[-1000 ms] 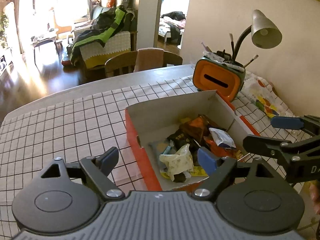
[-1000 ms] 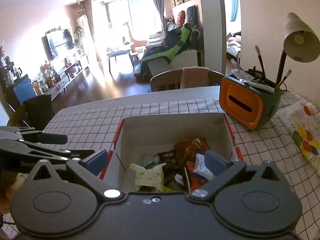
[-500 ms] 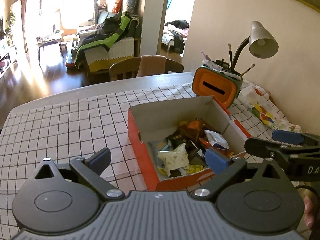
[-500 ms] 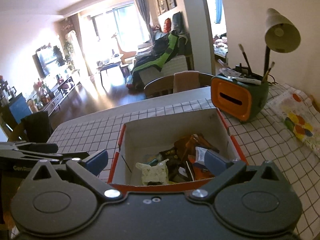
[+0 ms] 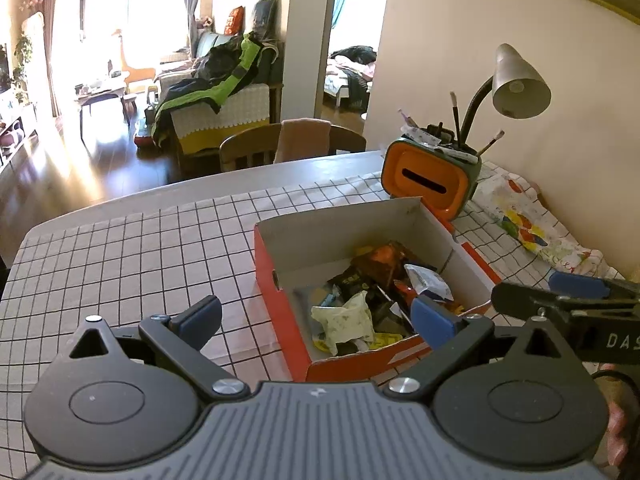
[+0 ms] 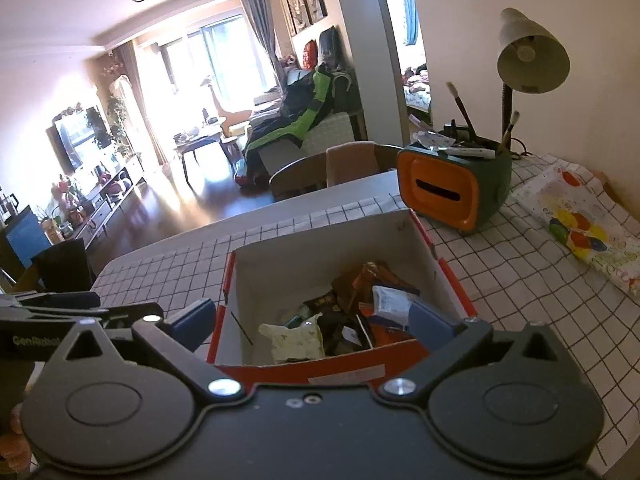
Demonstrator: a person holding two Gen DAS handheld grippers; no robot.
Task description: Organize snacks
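On the table [image 5: 120, 248], the box [image 5: 280, 288] ahead of both empty, spread fingers, left [image 5: 316, 314] and right [image 6: 312, 318], holds light, crinkly, slippery snacks [image 5: 372, 296], probably best pinched at a sealed edge.

left wrist: near, downward | right wrist: same | shared: snack box [image 5: 372, 280]

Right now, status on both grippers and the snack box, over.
Left gripper open, empty. Right gripper open, empty. Snack packets lie piled in the orange cardboard box. Nothing blocking the box.
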